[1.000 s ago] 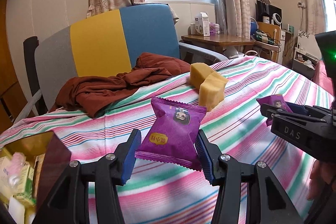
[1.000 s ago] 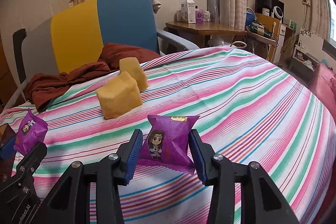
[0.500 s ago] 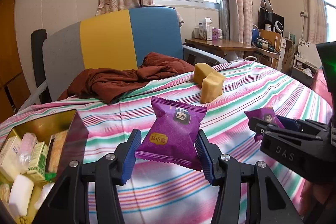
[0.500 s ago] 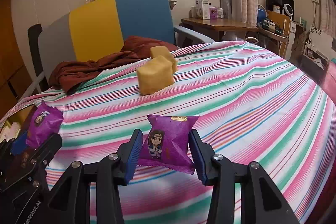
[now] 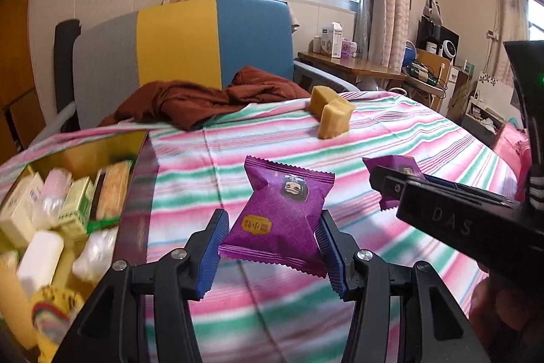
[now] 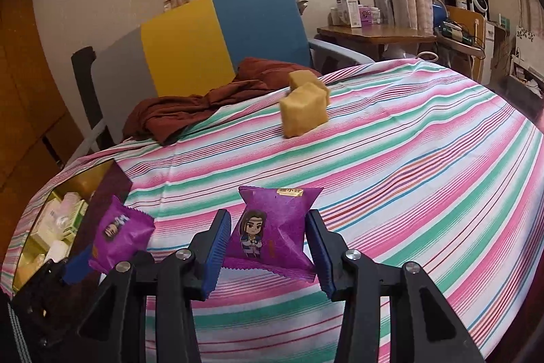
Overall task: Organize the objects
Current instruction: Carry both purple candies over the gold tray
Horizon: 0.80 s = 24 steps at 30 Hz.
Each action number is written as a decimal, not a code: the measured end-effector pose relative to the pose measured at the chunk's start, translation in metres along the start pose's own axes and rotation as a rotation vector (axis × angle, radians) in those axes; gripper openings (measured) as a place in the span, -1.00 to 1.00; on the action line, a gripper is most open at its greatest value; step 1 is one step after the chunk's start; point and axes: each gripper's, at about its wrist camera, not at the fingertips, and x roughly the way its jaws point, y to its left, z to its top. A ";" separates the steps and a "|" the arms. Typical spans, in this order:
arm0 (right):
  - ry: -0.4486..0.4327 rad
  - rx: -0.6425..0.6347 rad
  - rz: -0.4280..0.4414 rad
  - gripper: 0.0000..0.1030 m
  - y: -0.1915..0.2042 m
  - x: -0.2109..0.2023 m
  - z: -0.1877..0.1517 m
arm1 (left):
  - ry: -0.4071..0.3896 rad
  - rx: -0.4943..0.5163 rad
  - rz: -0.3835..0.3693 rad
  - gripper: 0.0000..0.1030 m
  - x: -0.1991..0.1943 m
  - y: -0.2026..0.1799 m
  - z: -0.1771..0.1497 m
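Above the striped bench [image 5: 391, 131], the left claw [image 5: 272, 247] was clamped on a purple snack packet [image 5: 282, 220], its blue fingers [image 5: 212, 252] pressed against the packet's two sides and the packet held clear of the cloth. Right of that packet, the right claw [image 6: 268, 254] gripped a second purple packet [image 6: 272, 233] the same way, its printed cartoon figure facing the camera. Left of the left claw's packet stood an open gold box [image 5: 78, 155], already filled with small wrapped items in white, pale green and pink. Beyond the packets, toward the far edge of the bench, two tan blocks [image 6: 304, 113] sat touching each other on the stripes. Left of the blocks, a crumpled rust-brown cloth [image 5: 204, 101] lay over the bench's edge. Behind it rose a chair [image 5: 217, 39] with grey, yellow and blue panels.
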 end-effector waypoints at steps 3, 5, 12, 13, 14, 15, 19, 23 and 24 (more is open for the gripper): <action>0.009 0.008 0.028 -0.11 0.008 -0.004 -0.003 | -0.007 -0.012 -0.011 0.03 -0.014 0.009 -0.003; 0.014 0.013 0.049 -0.11 0.014 -0.006 -0.004 | -0.015 -0.033 -0.018 0.03 -0.027 0.020 -0.002; 0.016 -0.036 0.144 -0.11 0.060 -0.016 -0.006 | -0.033 -0.114 0.011 0.04 -0.058 0.065 0.002; 0.017 -0.044 0.156 -0.11 0.067 -0.016 -0.006 | -0.035 -0.126 0.017 0.04 -0.063 0.073 0.003; 0.019 -0.053 0.170 -0.11 0.075 -0.017 -0.005 | -0.038 -0.137 0.021 0.04 -0.068 0.081 0.004; 0.020 -0.067 0.189 -0.11 0.085 -0.018 -0.005 | -0.043 -0.146 0.026 0.04 -0.073 0.090 0.005; 0.027 -0.120 0.244 -0.11 0.117 -0.022 -0.005 | -0.063 -0.172 0.067 0.04 -0.091 0.121 0.008; 0.046 -0.171 0.289 -0.11 0.149 -0.020 -0.008 | -0.055 -0.221 0.111 0.04 -0.102 0.152 0.007; 0.054 -0.182 0.297 -0.11 0.157 -0.019 -0.010 | -0.053 -0.233 0.117 0.04 -0.104 0.160 0.005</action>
